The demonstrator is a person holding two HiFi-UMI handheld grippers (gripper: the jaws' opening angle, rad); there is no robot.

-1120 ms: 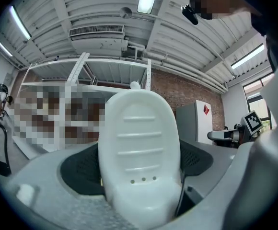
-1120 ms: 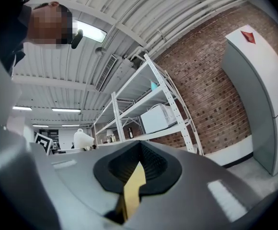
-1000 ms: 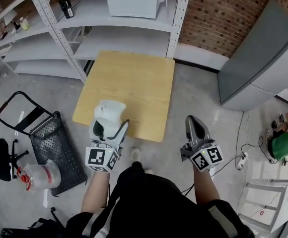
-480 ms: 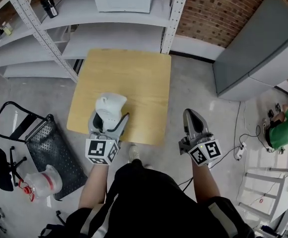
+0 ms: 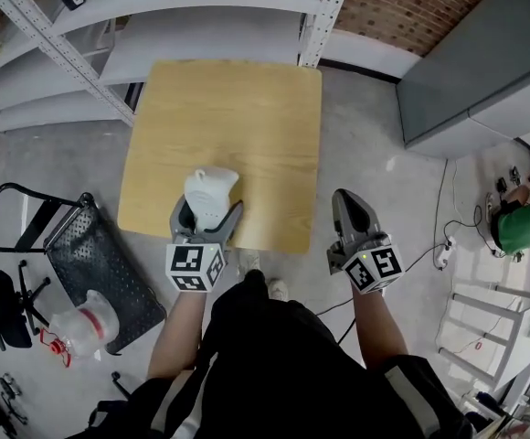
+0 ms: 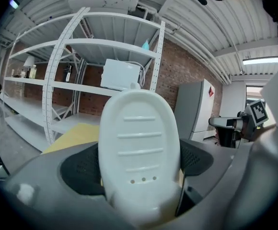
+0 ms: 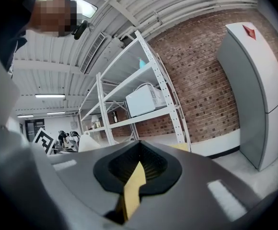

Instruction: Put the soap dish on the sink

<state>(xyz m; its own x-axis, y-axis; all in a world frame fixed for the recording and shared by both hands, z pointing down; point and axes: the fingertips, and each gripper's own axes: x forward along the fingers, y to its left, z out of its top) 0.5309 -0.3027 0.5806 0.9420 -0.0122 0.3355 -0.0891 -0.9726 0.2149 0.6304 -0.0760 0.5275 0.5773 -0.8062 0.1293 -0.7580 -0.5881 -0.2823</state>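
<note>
Head view: person stands at the near edge of a square wooden table (image 5: pixel 247 108), one gripper in each hand, both pointing away from the body. Left gripper (image 5: pixel 207 216): jaws closed on the white soap dish (image 5: pixel 212 190), gripped at its lower end between the black pads. Left gripper view: dish (image 6: pixel 139 147) stands upright between the jaws, ribbed face toward the camera, four raised ribs with three small drain holes beneath them, and it fills most of the gap. From the head view the dish sits over the near-left part of the table top; contact with the wood cannot be told. Right gripper (image 5: pixel 346 205): jaws brought together, nothing between them; in the right gripper view only a thin slit remains, with table-yellow showing through it. It is held just off the table's near-right corner, above the concrete floor (image 5: pixel 365 154). Surroundings: white metal shelving rack (image 5: pixel 55 39) beyond the table, with a white microwave (image 6: pixel 122 74) on one shelf; brick wall (image 5: pixel 402 3); tall grey cabinet (image 5: pixel 484 53) at right; black hand cart (image 5: pixel 87 259) on the floor at left; a person in green (image 5: pixel 521 222) at the far right edge.
</note>
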